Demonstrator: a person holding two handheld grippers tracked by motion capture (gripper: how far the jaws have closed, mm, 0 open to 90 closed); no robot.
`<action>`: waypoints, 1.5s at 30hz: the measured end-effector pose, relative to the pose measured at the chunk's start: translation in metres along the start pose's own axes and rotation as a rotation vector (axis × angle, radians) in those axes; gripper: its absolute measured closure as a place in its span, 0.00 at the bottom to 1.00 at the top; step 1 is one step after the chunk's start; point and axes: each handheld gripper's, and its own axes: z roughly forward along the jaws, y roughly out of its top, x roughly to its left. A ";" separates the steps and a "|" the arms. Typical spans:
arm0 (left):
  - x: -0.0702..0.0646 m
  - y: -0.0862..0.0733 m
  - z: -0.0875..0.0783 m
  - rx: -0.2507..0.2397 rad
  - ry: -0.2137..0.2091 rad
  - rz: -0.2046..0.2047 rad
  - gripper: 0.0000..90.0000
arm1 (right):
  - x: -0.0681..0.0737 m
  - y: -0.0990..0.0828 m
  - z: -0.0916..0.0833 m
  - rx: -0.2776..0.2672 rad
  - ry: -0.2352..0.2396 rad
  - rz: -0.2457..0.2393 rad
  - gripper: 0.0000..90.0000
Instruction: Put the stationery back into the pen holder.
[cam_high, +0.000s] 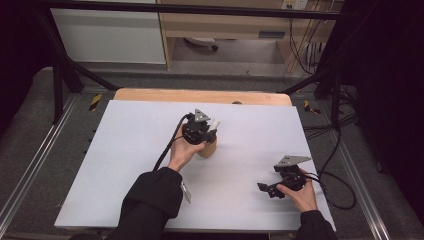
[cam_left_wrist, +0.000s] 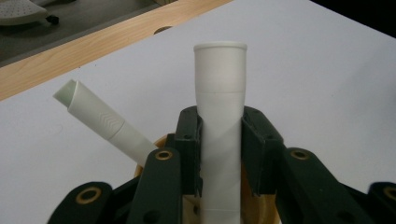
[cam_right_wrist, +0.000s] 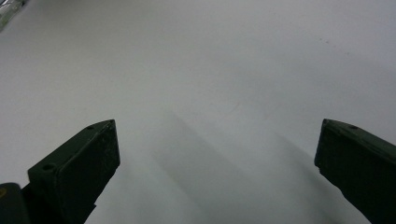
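Mostly white table (cam_high: 125, 165); wood edge (cam_high: 200, 95); grey floor (cam_high: 30, 140).

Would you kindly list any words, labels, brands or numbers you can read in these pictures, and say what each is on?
None can be read.
The upright white tube held in the left gripper is plain.
The leaning white tube bears only an embossed zigzag pattern, no letters.
The small tag on the left sleeve is too small to read.
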 end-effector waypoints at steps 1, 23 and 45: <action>0.000 -0.001 0.000 0.007 -0.003 -0.003 0.77 | 0.000 0.000 0.000 0.000 -0.001 0.002 0.01; -0.003 0.003 -0.024 0.026 -0.027 0.047 0.64 | 0.000 0.000 0.000 0.000 -0.002 0.004 0.01; 0.018 -0.052 -0.082 0.118 -0.029 0.024 0.18 | 0.001 0.000 0.001 -0.002 -0.003 0.010 0.01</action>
